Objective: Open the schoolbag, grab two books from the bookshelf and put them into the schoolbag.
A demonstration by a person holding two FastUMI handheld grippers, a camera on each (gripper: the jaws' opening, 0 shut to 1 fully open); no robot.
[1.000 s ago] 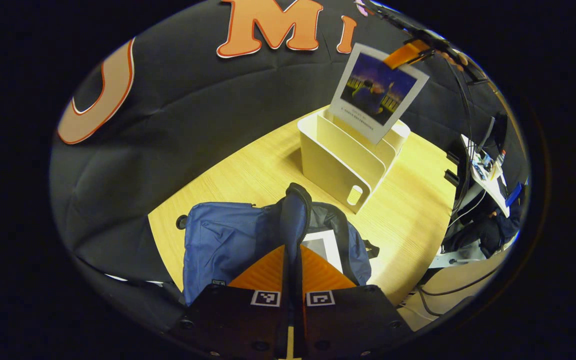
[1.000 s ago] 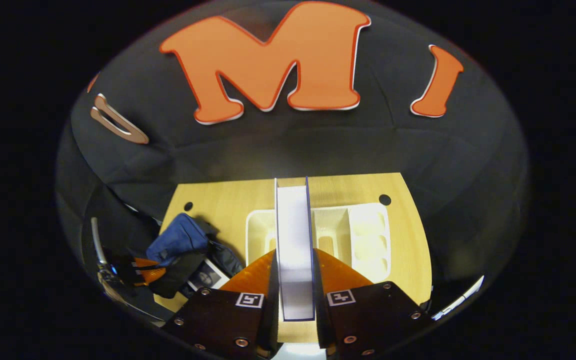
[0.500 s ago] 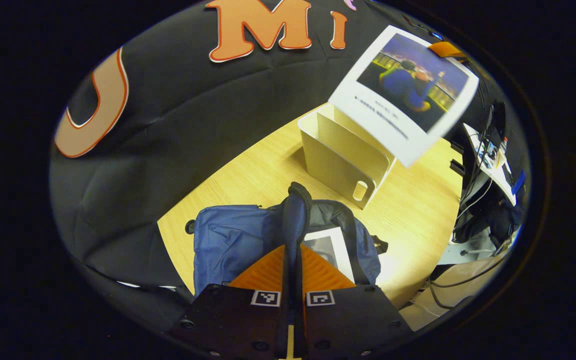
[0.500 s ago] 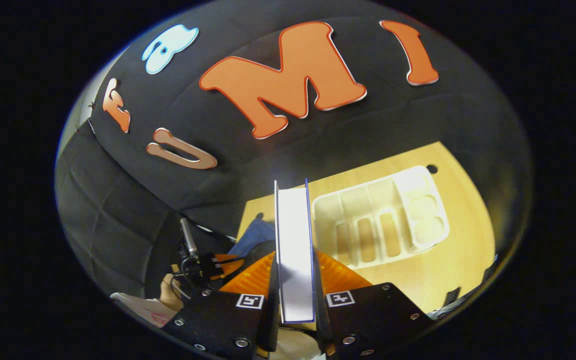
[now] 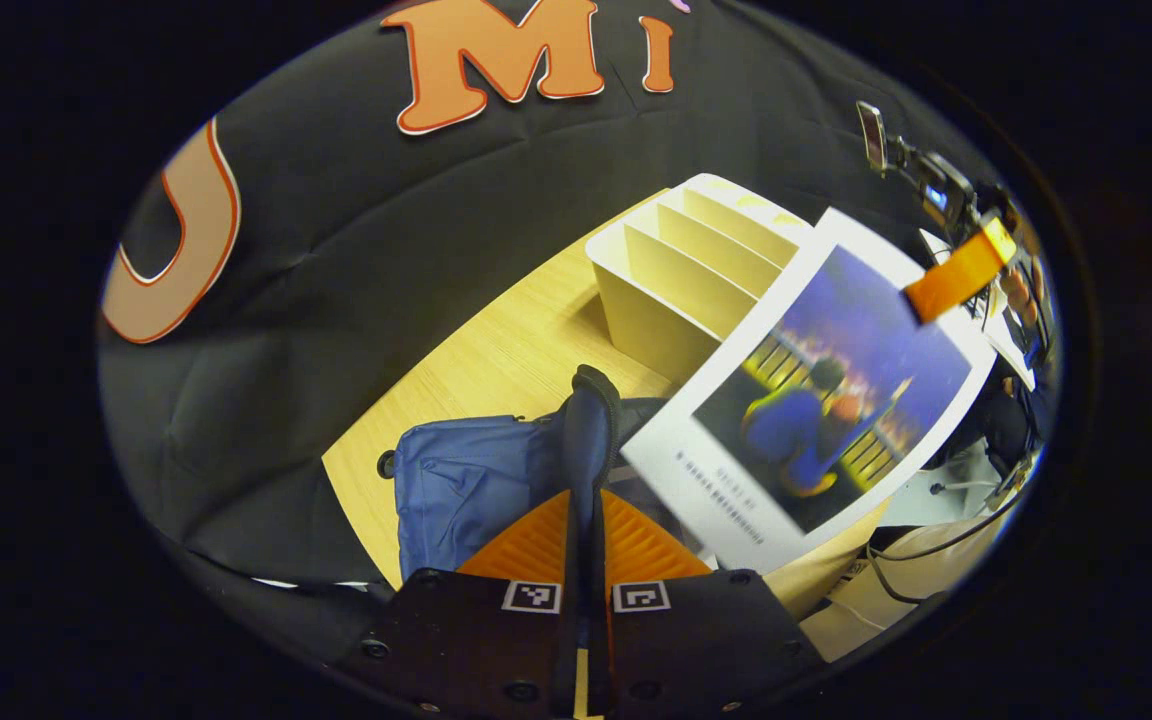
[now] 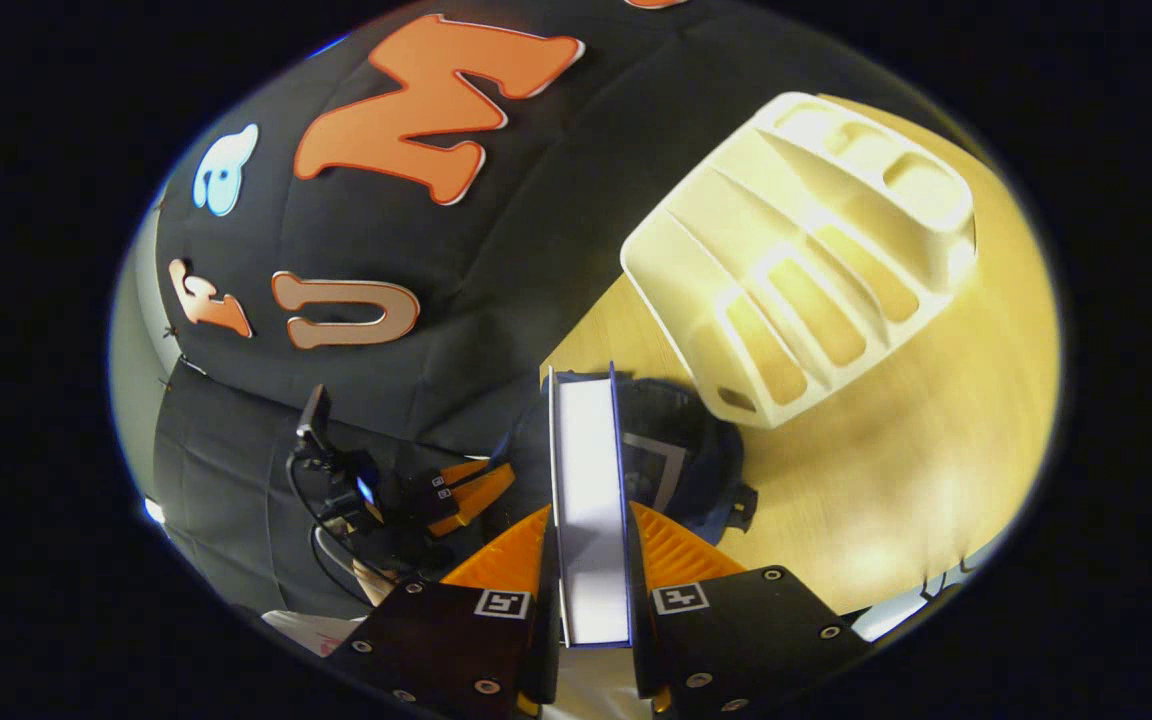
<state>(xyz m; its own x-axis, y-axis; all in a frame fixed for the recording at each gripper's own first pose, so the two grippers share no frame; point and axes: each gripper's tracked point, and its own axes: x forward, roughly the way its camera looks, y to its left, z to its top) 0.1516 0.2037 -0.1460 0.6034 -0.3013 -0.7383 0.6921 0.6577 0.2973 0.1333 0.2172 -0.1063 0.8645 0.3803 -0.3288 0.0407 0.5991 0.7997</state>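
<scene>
While the left hand-held gripper point(image 5: 584, 500) pinched the bag point(image 5: 466, 480) flap open, the right hand-held gripper point(image 6: 591, 560), clamped on the book point(image 6: 588, 500), held it edge-on just above the bag's mouth

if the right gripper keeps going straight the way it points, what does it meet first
Probably the open schoolbag: the book clamped in the right gripper leads, its far edge lined up over the bag's mouth, where another book already lies. Depth is unclear.

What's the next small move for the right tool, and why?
Probably lower the book into the schoolbag. The right tool grips it above the bag's mouth, which the left tool holds open by its flap; one book already lies inside.
</scene>
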